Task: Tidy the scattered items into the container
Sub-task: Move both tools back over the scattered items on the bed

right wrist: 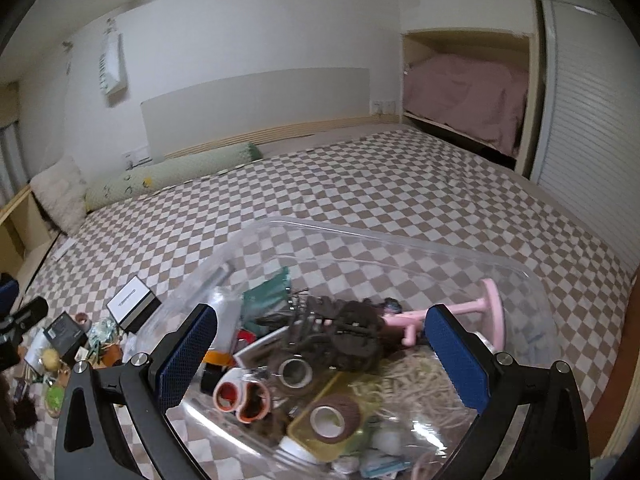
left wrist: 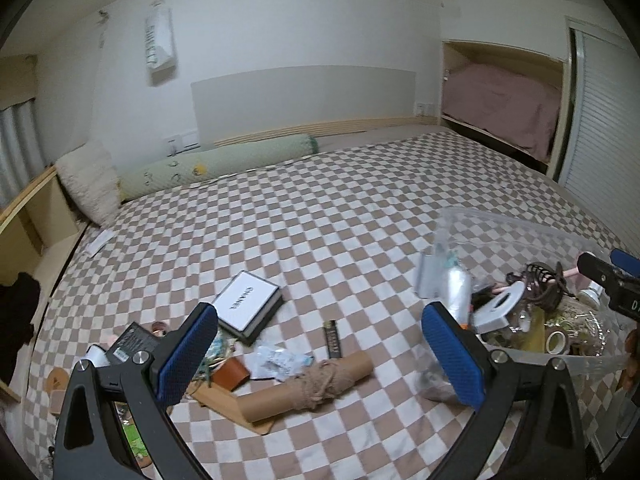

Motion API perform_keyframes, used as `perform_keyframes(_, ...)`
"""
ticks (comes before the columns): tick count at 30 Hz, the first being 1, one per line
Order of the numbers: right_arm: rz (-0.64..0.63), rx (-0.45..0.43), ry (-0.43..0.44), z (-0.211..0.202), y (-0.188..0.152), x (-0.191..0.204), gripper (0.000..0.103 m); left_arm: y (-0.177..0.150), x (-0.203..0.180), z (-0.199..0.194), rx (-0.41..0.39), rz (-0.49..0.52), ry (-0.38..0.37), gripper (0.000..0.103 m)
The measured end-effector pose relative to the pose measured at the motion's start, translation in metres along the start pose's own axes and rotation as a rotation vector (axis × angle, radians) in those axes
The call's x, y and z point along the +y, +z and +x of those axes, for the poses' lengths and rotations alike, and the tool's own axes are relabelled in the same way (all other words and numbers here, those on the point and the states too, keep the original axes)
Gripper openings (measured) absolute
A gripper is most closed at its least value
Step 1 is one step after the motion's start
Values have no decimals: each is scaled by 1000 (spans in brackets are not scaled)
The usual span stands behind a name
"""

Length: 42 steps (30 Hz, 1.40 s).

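Observation:
A clear plastic container (right wrist: 400, 248) sits on the checkered bed, holding tape rolls (right wrist: 334, 416), a pink stand (right wrist: 486, 312), a dark hair clip (right wrist: 340, 328) and other bits. It shows at the right of the left wrist view (left wrist: 520, 228). My right gripper (right wrist: 320, 360) is open and empty just above the container. My left gripper (left wrist: 320, 356) is open and empty over scattered items: a brown paper roll tied with twine (left wrist: 316, 384), a white box (left wrist: 246, 300), a crumpled wrapper (left wrist: 280, 360), a dark strip (left wrist: 333, 338) and a dark box (left wrist: 134, 340).
A green bolster (left wrist: 216, 162) and a fluffy white pillow (left wrist: 90, 180) lie at the bed's head. A wooden shelf (left wrist: 24, 216) stands at the left. A closet niche with pink bedding (left wrist: 504, 108) is at the far right. More small clutter (right wrist: 60, 356) lies at the bed's left.

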State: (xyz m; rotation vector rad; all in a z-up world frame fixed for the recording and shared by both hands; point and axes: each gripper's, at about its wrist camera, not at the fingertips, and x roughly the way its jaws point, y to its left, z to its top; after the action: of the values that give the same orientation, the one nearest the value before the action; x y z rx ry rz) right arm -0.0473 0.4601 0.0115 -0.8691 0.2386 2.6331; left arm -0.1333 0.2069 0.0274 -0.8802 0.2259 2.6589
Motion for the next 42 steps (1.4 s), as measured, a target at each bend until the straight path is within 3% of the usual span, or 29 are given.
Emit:
perform_keyframes(21,-230,37,201,12,-7,147,103,-30,150,-33,8,-194,221,102)
perform_keyframes(31,-267,64,252,20,-13,200,103,-64,207,-38,53,-149,335,102)
perform_keyframes(42,-249,73,301,23,-16,250,103,-99,246,-38,126,-164,363,102)
